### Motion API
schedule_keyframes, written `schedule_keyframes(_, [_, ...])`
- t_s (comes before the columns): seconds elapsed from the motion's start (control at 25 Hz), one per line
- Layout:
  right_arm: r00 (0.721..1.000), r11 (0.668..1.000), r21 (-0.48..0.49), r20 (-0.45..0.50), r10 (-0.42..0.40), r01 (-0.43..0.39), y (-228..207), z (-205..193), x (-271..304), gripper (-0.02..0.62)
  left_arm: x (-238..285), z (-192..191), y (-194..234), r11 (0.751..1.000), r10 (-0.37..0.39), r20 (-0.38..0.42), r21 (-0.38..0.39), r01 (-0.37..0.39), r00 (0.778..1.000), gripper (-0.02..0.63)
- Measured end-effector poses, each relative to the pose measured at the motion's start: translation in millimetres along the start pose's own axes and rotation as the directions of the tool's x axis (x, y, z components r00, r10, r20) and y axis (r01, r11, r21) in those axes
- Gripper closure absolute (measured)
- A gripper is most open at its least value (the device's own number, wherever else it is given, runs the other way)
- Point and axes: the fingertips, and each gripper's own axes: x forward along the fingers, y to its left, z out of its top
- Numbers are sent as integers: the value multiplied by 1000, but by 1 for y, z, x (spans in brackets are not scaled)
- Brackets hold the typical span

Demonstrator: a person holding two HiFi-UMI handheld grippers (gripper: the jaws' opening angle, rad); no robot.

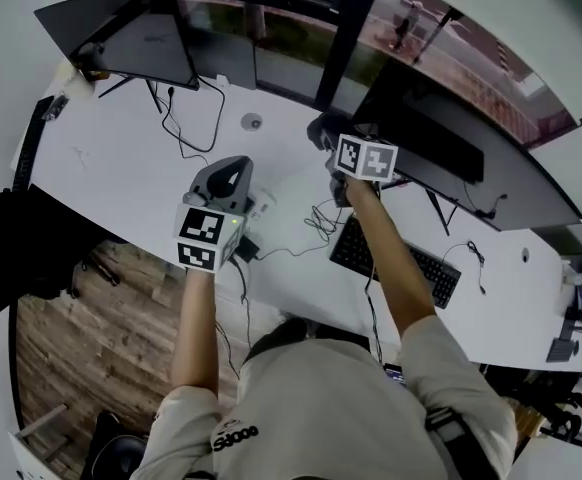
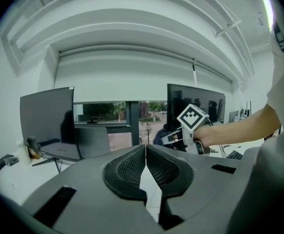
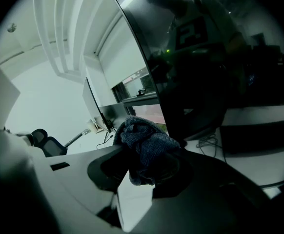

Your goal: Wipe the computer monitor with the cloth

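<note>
The large curved black monitor (image 1: 461,138) stands on the white desk at the right; in the right gripper view its dark screen (image 3: 220,77) fills the right half. My right gripper (image 1: 327,134) is shut on a bunched dark blue cloth (image 3: 144,147), held at the monitor's left edge. That cloth (image 1: 320,126) shows as a dark lump ahead of the marker cube. My left gripper (image 1: 229,172) hovers over the desk to the left, apart from the monitor. Its pads (image 2: 132,168) meet with nothing between them. From there I see the right gripper (image 2: 177,136) beside the monitor (image 2: 195,101).
A second monitor (image 1: 121,33) stands at the back left of the white desk (image 1: 121,168). A black keyboard (image 1: 396,260) lies under my right arm, with loose cables (image 1: 321,220) nearby. A dark bag (image 1: 1,248) sits at the desk's left end above wooden floor.
</note>
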Motion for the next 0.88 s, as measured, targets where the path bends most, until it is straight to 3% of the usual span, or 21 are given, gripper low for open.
schedule_keyframes(0.52, [992,989,-137,101,72,-58,36,82,-61,492,-16,45,-17,998,60,88,-7,-60,994,588])
schedule_keyframes(0.88, [973,985,-158,208,97,-65,57,137,-96,492,-33,66,-32,997,66,113,32,-70,991,588])
